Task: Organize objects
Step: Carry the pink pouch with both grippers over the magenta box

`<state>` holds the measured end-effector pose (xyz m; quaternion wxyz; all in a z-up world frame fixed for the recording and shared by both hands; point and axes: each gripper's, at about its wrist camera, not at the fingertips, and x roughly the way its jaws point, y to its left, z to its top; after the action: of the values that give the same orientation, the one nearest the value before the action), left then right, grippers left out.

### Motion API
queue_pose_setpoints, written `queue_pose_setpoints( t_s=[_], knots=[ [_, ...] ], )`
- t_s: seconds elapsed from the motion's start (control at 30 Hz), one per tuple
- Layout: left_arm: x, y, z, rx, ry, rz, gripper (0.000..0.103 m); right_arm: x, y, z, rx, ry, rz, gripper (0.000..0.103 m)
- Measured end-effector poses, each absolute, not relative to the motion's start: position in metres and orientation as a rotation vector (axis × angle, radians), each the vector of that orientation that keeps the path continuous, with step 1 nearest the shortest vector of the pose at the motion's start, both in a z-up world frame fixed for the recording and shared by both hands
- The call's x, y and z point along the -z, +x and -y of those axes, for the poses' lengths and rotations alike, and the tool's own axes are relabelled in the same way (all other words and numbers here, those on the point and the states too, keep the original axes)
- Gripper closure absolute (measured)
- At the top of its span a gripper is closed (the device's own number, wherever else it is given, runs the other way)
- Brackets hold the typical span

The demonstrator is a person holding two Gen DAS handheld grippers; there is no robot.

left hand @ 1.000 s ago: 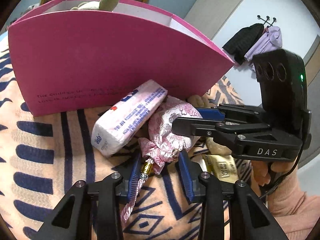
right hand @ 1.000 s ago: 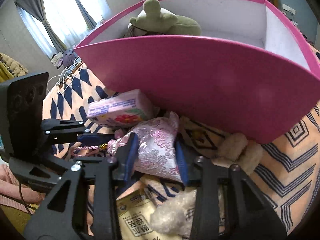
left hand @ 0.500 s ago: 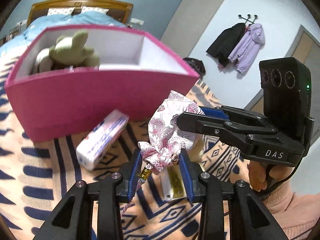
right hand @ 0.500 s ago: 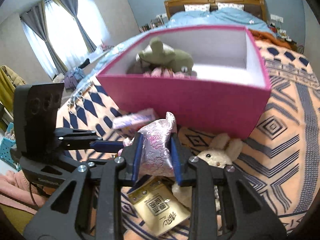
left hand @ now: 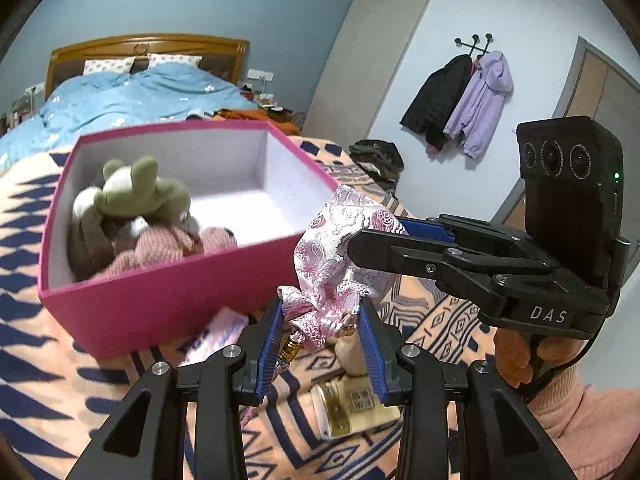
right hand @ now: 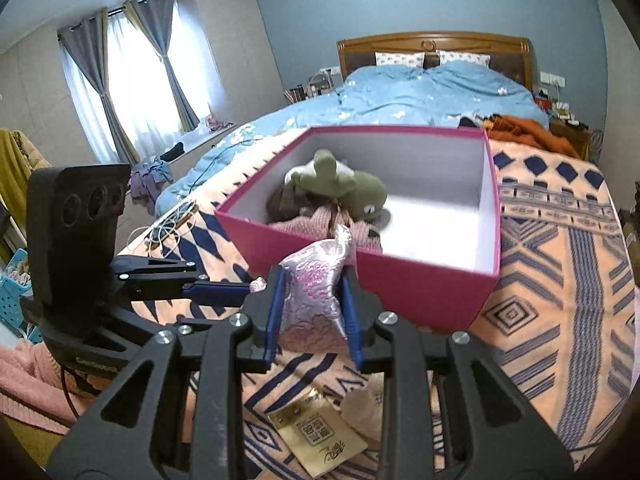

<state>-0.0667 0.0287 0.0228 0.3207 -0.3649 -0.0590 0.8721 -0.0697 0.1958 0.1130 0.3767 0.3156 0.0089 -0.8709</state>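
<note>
A pink-and-white brocade pouch (left hand: 340,240) (right hand: 314,284) hangs in the air, held at both ends. My left gripper (left hand: 322,320) is shut on its gathered neck, where a gold bead and cord dangle. My right gripper (right hand: 312,300) is shut on the pouch's body. It reaches in from the right in the left wrist view (left hand: 376,232), while the left gripper (right hand: 240,288) comes in from the left in the right wrist view. Just beyond the pouch stands an open magenta box (left hand: 160,300) (right hand: 420,292). A green plush toy (left hand: 136,192) (right hand: 340,184) and a pink knitted item (left hand: 160,244) lie in it.
Below the pouch on the patterned orange-and-navy blanket (right hand: 560,280) lie a gold packet (left hand: 352,404) (right hand: 320,436), a beige plush (left hand: 352,352) and a pink tissue pack (left hand: 216,336). The right half of the box floor is bare. A blue-covered bed (right hand: 420,92) lies behind.
Both grippers have risen with the pouch, lifting it off the blanket. The box, seen side-on before, now shows its inside from above. The right jaws have squeezed the pouch tighter.
</note>
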Motion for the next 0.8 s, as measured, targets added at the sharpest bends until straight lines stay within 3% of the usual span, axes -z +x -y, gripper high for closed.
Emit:
queue_pose_setpoints(
  t_s=[0.8],
  knots=[
    [-0.065,-0.138,-0.048,-2.379,-0.875,0.095,0.065,-0.164,-0.127,-0.197,2.336,0.698,-0.083,0.072]
  ],
)
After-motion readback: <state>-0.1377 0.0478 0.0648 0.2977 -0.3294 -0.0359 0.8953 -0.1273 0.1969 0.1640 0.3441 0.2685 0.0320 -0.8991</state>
